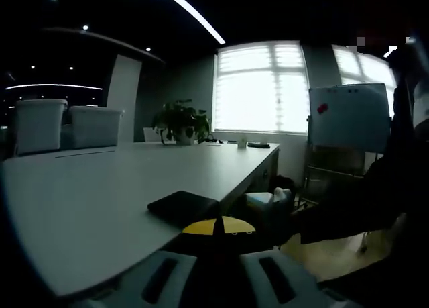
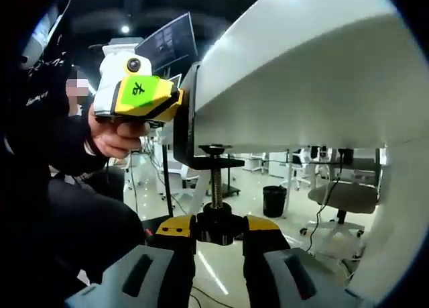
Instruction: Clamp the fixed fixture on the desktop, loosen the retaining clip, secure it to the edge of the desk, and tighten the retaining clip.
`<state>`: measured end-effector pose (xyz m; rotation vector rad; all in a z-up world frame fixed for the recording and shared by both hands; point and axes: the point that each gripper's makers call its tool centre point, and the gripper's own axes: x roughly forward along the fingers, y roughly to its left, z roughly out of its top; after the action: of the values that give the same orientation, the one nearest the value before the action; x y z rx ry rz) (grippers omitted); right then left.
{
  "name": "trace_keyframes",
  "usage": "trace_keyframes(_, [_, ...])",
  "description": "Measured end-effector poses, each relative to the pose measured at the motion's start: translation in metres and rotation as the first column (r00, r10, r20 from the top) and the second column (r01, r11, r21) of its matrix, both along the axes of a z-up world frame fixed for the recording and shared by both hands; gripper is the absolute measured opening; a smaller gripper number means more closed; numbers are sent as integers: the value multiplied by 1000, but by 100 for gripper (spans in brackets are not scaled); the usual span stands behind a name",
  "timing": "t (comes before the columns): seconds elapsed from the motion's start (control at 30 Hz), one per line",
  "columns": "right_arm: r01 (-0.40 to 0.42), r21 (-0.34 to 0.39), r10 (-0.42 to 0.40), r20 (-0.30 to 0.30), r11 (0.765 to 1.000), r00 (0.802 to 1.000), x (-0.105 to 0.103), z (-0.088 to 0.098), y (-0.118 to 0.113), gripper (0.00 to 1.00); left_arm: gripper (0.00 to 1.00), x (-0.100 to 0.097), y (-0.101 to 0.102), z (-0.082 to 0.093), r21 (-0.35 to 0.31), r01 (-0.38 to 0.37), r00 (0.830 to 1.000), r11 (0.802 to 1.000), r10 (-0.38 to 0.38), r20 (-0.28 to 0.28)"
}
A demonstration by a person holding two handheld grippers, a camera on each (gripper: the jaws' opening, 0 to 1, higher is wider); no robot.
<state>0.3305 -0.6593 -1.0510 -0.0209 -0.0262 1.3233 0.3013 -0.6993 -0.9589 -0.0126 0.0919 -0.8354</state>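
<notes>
The clamp (image 2: 201, 154) sits on the edge of the white bench (image 2: 315, 66), its black frame wrapped round the rim and its threaded screw (image 2: 216, 184) pointing down below the underside. The step in hand looks like tightening that screw. To do it well, the right tongs (image 2: 218, 231) should keep a square grip on the knob (image 2: 218, 227) at the screw's foot and turn in line with the thread, while the other tongs steady the frame so it does not creep off the rim.

In the right gripper view, the right tongs rise from below and are clenched on the black knob, directly under the bench edge. A hand (image 2: 117, 137) holds the left gripper (image 2: 137, 96) against the clamp's upper part, beside the bench rim.

In the left gripper view, the left tongs (image 1: 218, 251) grasp the clamp's flat black top plate (image 1: 182, 207), which rests on the bench surface (image 1: 80, 200) at its near edge.
</notes>
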Motion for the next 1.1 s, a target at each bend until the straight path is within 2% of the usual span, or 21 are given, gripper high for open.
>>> trace_keyframes(0.3, [8,-3,-8,0,1000,1000,3,-3,0,25,1,-1,0,0,5,-4,1000,1000,4,-2])
trace_keyframes(0.43, [47,-16,-48,-32,999,998,5,-4,-1,26,1,-1,0,0,-8,-5,1000,1000,5,-8])
trace_keyframes(0.5, [104,-19,-105,-51,994,993,9,-6,-5,29,1,-1,0,0,-16,-5,1000,1000,5,-13])
trace_keyframes(0.57, [161,31,-159,-58,987,986,7,2,-9,35,1,-1,0,0,-22,-7,1000,1000,7,-15])
trace_keyframes(0.6, [188,25,-187,-35,982,982,3,3,-11,36,1,-1,0,0,-26,-9,1000,1000,8,-15])
trace_keyframes(0.63, [233,22,-233,-15,972,972,3,3,-15,37,1,-1,1,0,-30,-10,1000,1000,10,-15])
trace_keyframes(0.7, [300,27,-300,-27,953,954,-2,5,-20,37,1,-1,1,0,-34,-10,1000,999,10,-14])
trace_keyframes(0.77, [336,29,-336,-8,942,942,-7,7,-21,37,1,0,1,1,-39,-10,1000,999,9,-13])
trace_keyframes(0.83, [406,39,-407,6,913,914,-15,13,-20,38,1,0,1,1,-44,-12,1000,999,12,-10])
trace_keyframes(0.87, [443,30,-444,37,896,895,-10,12,-22,40,1,0,1,1,-48,-14,1000,999,14,-10])
trace_keyframes(0.9, [482,24,-482,63,876,874,-10,12,-22,43,1,0,1,1,-56,-18,1000,998,17,-13])
trace_keyframes(0.93, [526,23,-526,54,850,849,-9,12,-22,47,1,0,1,1,-59,-19,1000,998,18,-15])
trace_keyframes(1.03, [652,5,-649,94,758,755,-6,13,-24,52,1,0,2,0,-68,-21,1000,997,20,-19])
trace_keyframes(1.07, [696,23,-695,88,718,714,-5,16,-26,53,1,0,1,-1,-65,-24,1000,998,23,-20])
trace_keyframes(1.1, [745,38,-745,74,666,663,-6,20,-28,54,1,0,1,-1,-60,-24,1000,998,23,-16])
